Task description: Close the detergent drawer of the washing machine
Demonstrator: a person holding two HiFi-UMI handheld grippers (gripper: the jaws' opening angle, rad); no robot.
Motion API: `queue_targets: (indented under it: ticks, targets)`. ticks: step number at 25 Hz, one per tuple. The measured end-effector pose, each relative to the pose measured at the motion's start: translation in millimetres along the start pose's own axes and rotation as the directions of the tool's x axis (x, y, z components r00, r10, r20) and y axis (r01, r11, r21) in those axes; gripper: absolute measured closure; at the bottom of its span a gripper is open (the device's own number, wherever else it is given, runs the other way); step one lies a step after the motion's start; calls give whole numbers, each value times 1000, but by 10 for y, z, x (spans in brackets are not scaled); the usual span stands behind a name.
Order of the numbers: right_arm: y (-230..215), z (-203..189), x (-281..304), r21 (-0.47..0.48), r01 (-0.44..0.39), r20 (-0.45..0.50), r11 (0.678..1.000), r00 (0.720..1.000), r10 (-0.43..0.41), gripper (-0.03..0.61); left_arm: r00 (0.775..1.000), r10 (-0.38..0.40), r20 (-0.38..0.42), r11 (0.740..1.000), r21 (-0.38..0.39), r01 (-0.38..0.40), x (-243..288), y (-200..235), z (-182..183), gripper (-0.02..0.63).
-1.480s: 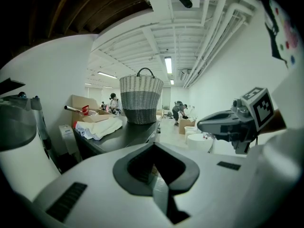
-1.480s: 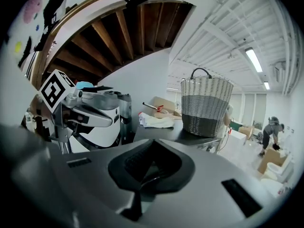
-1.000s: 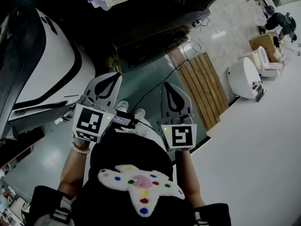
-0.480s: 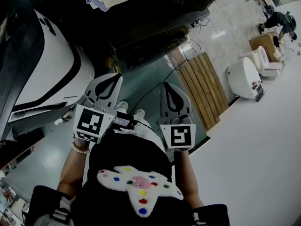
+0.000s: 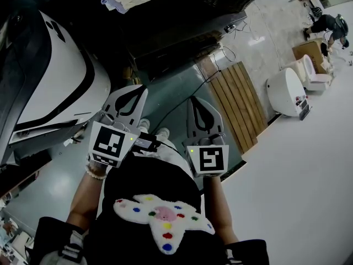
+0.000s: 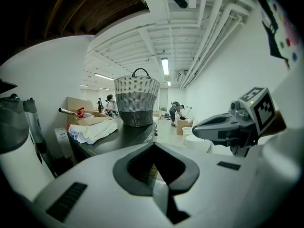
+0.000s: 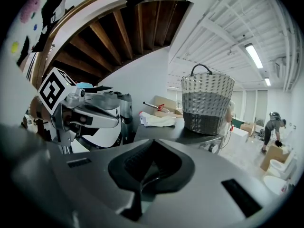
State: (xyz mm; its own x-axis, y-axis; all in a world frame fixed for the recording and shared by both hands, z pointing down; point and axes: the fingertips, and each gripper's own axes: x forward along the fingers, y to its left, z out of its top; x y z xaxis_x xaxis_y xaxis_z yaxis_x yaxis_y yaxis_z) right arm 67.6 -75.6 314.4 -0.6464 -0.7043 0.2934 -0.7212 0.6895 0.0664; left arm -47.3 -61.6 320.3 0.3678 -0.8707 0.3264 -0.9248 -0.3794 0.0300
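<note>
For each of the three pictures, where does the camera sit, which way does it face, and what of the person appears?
Head view: on the person's head, facing steeply down at the floor; shows a black top, the left tongs and right tongs, both shut.
Left gripper view: on the left tongs, looking along them at a wicker basket on a dark counter; right tongs at right.
Right gripper view: on the right tongs, facing that basket; left tongs at left.
Shared: both gripper views show the basket.
</note>
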Motion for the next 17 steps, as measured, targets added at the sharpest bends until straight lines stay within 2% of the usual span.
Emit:
queue_targets:
  ticks: [17]
  targets:
    - [-28, -44, 69, -2, -26, -13, 1000, 1000, 26, 575, 999, -15, -33, 1000, -3, 15, 68, -34, -75, 603]
